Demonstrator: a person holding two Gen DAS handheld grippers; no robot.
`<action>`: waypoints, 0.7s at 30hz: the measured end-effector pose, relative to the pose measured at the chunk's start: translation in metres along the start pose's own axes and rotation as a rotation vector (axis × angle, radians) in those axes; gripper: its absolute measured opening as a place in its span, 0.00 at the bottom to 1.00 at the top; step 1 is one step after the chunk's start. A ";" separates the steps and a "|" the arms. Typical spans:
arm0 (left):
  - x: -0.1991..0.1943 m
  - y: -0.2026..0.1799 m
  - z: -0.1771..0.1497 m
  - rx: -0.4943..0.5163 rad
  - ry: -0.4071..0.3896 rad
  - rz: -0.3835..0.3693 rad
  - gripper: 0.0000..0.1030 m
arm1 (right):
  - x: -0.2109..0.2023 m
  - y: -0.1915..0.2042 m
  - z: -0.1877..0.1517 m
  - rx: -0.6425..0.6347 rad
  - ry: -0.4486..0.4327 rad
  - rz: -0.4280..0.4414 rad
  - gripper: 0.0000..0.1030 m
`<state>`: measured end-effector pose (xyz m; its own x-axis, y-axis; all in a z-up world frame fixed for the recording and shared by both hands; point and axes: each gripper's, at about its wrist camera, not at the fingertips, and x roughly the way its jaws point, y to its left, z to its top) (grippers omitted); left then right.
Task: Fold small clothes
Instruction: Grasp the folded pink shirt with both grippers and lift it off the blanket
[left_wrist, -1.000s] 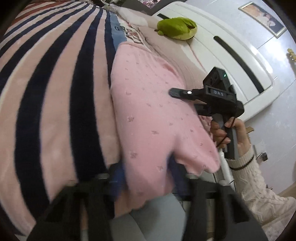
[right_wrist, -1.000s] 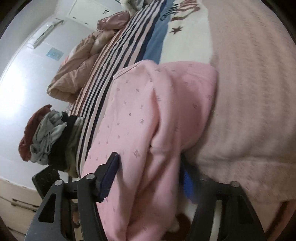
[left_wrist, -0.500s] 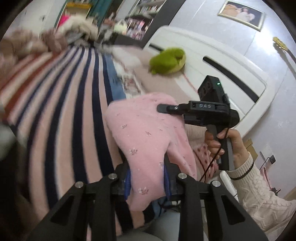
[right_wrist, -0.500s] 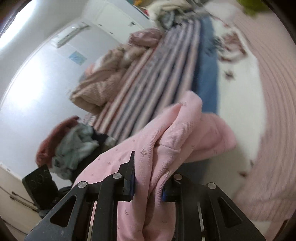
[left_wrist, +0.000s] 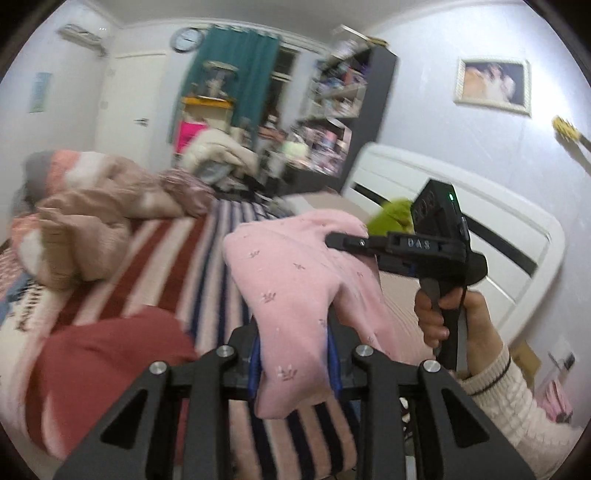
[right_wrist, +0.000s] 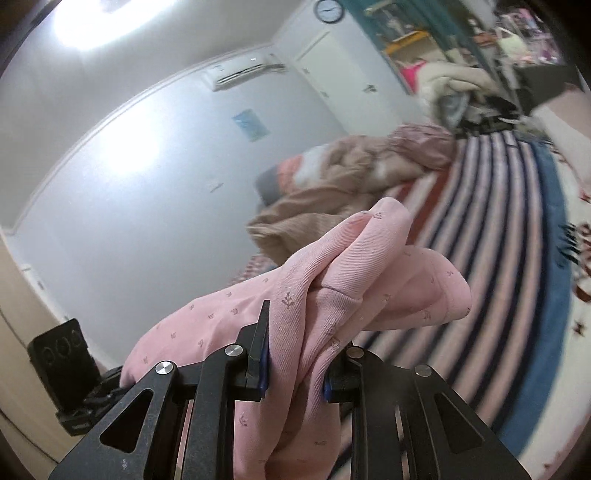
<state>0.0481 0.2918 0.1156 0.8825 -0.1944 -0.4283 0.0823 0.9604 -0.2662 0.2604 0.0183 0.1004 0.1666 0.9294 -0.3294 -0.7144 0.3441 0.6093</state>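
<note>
Above the striped bed (left_wrist: 155, 266) I hold the pink garment (left_wrist: 295, 295) lifted, left hand-held gripper (left_wrist: 293, 354) and right hand-held gripper (right_wrist: 295, 369) each pinching one edge; next I should probably spread it flat for folding.

Right gripper (right_wrist: 295, 363) is clamped on a bunched fold of the pink garment (right_wrist: 373, 288), cloth pressed between both pads and draping out to the left and below. The garment hangs clear above the striped blanket (right_wrist: 491, 221); a crumpled beige quilt (right_wrist: 332, 195) lies beyond it. The other gripper (right_wrist: 62, 365) shows at lower left, partly behind the cloth
</note>
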 end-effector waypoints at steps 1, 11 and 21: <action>-0.015 0.010 0.003 -0.012 -0.012 0.023 0.24 | 0.011 0.009 0.003 -0.003 0.008 0.012 0.14; -0.081 0.129 -0.026 -0.187 0.023 0.260 0.25 | 0.163 0.072 -0.013 0.029 0.201 0.063 0.15; -0.055 0.179 -0.070 -0.291 0.038 0.318 0.49 | 0.226 0.061 -0.054 -0.004 0.305 -0.064 0.40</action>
<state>-0.0177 0.4600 0.0309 0.8247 0.0900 -0.5583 -0.3298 0.8784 -0.3457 0.2174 0.2423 0.0240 0.0001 0.8227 -0.5685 -0.7115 0.3996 0.5781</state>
